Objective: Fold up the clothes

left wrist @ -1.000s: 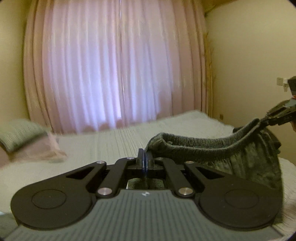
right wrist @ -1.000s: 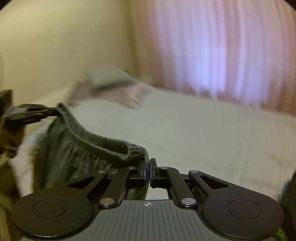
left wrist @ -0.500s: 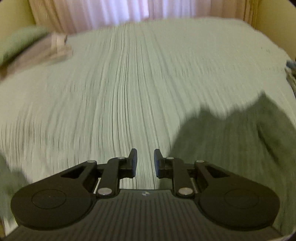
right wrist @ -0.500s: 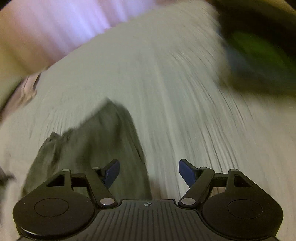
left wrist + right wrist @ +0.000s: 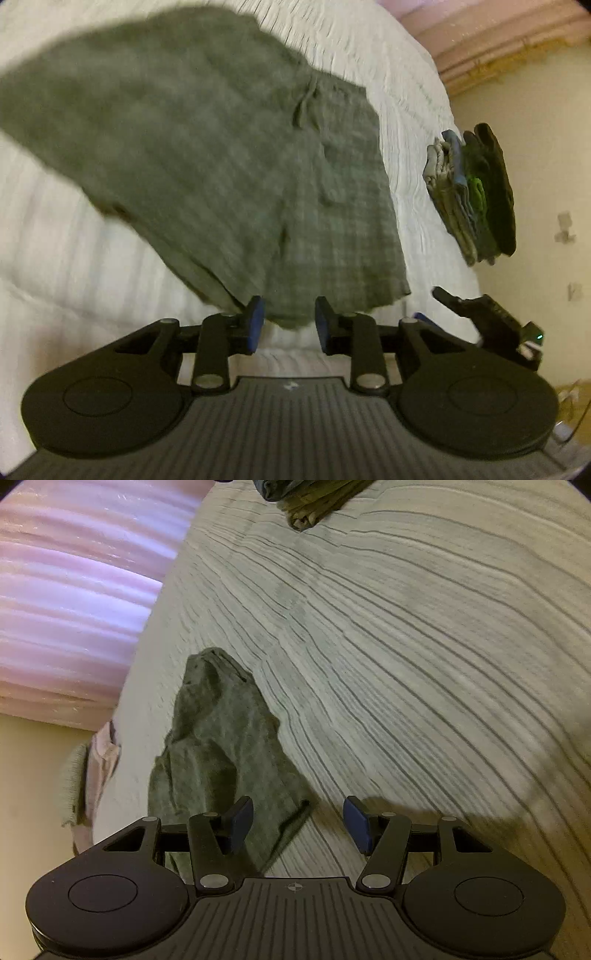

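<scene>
A pair of grey-green shorts (image 5: 207,155) lies spread on the white ribbed bedspread (image 5: 55,251), its drawstring near the top. My left gripper (image 5: 288,326) is open and empty, just above the shorts' near hem. My right gripper (image 5: 297,825) is open and empty, over the bedspread (image 5: 406,646) beside an edge of the shorts (image 5: 221,746). The right gripper's black tip also shows in the left wrist view (image 5: 476,310), to the right of the shorts.
A stack of folded clothes (image 5: 472,192) sits at the bed's right edge, and part of it shows at the top of the right wrist view (image 5: 306,498). Pink curtains (image 5: 74,590) hang behind the bed. A pillow and pink cloth (image 5: 88,775) lie at the far left.
Both grippers let go of the shorts' waistband and opened. The shorts now lie flat on the bed. Both cameras have tilted down toward the bedspread.
</scene>
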The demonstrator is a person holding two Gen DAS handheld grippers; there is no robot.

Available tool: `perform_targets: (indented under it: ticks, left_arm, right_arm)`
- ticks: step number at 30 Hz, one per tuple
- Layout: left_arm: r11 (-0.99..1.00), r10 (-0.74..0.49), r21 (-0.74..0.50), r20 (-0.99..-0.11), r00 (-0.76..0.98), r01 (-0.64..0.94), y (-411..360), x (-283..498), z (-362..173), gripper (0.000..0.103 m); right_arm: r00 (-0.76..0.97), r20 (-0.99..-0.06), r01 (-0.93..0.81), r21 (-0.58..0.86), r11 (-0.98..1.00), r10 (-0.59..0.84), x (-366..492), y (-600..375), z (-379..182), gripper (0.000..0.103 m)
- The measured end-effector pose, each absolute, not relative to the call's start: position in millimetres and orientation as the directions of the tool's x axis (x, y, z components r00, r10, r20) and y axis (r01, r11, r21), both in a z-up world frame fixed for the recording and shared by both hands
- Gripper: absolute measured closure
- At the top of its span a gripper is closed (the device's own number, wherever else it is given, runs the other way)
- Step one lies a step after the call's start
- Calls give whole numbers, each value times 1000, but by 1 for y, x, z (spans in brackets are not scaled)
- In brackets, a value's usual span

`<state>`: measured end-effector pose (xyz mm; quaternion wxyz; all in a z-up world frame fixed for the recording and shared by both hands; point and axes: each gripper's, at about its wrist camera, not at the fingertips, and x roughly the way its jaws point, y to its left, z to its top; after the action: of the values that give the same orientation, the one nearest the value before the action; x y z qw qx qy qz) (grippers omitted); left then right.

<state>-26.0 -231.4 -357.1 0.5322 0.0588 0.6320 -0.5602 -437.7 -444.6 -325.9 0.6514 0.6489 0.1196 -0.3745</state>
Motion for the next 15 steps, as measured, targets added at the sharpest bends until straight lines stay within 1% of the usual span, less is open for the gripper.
perform_targets:
  ticks: [2,3,7,8,9,10,11,12,13,14,15]
  left_arm:
    - [384,-532,-662,-728,-432,644,-236,-32,-367,77]
    - [396,-532,-663,-729,-430,636,-240,-33,-370,77]
    - [450,-532,-657,-741,-409,606,-244,-38,-390,77]
    - [464,-536,-654,-744,-400,597,-245,-39,-395,77]
    - [475,-546,-667,-735,-401,574,-245,-38,-399,77]
    - [486,-557,-678,-726,-403,551,-244,-38,-403,77]
    - [493,-566,-689,-718,-405,531,-244,-38,-406,78]
    - [499,-575,-699,-709,-407,512,-244,-37,-409,79]
    - [494,-580,-706,-702,-413,507,-246,-37,-410,91]
    - [486,-580,-710,-698,-420,509,-246,-36,-411,101]
    - [478,-583,-715,-693,-425,510,-244,-36,-409,101]
  right_arm:
    - [707,-621,618,775,-132,-338,-433,-449,-335,47]
    - [716,-612,603,785,-145,-337,-431,-452,-341,52]
    - [739,-589,565,806,-174,-327,-425,-456,-359,53]
    - [742,-585,560,810,-176,-328,-425,-456,-361,56]
    - [745,-581,554,813,-179,-328,-425,-456,-364,74]
    - [750,-575,545,817,-187,-326,-424,-457,-366,87]
    - [754,-571,538,821,-193,-326,-424,-458,-368,91]
    - [746,-571,547,819,-176,-343,-427,-458,-362,98]
    - [737,-571,555,816,-159,-361,-431,-458,-357,101]
    - [729,-570,563,814,-142,-379,-434,-458,-351,101]
    - [722,-559,563,817,-123,-408,-441,-460,-340,101]
